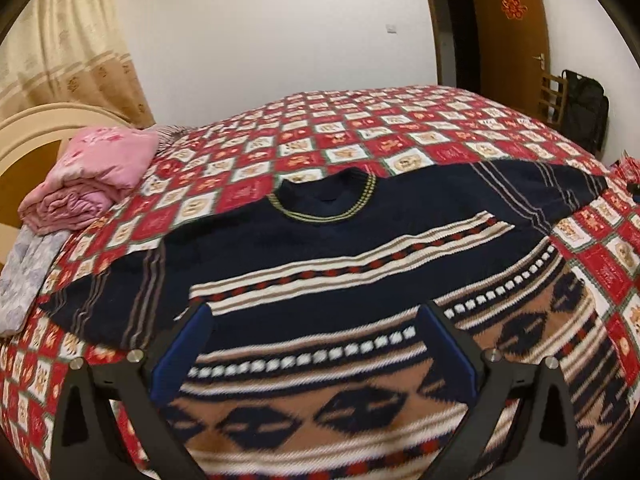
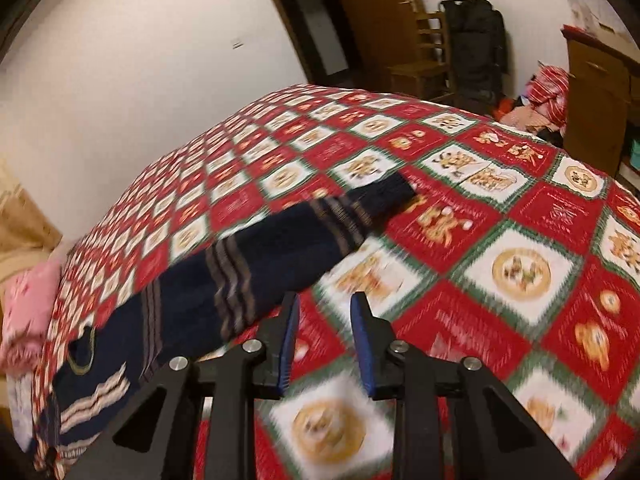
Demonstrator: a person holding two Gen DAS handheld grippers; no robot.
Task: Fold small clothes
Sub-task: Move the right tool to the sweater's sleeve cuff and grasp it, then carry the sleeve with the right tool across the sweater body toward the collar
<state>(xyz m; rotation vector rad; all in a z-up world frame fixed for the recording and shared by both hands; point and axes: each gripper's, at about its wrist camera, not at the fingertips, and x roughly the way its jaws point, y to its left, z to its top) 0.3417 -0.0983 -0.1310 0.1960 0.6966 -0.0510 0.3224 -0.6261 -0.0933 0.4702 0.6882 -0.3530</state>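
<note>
A navy knitted sweater (image 1: 320, 248) with tan, white and red pattern bands lies spread flat, front up, on the bed, both sleeves stretched out sideways. My left gripper (image 1: 316, 312) is open wide and empty, hovering over the sweater's lower body. In the right wrist view the sweater's right sleeve (image 2: 280, 248) runs up to its cuff (image 2: 394, 192). My right gripper (image 2: 326, 300) is open with a narrow gap and empty, above the bedspread just right of that sleeve.
The bed has a red, white and green checked bedspread (image 1: 360, 128). Folded pink bedding (image 1: 92, 176) and a grey cloth (image 1: 24, 280) lie at the headboard side. A wooden chair (image 2: 424, 56), black bag (image 2: 476, 40), cabinet (image 2: 600, 92) and door (image 1: 508, 28) stand beyond the bed.
</note>
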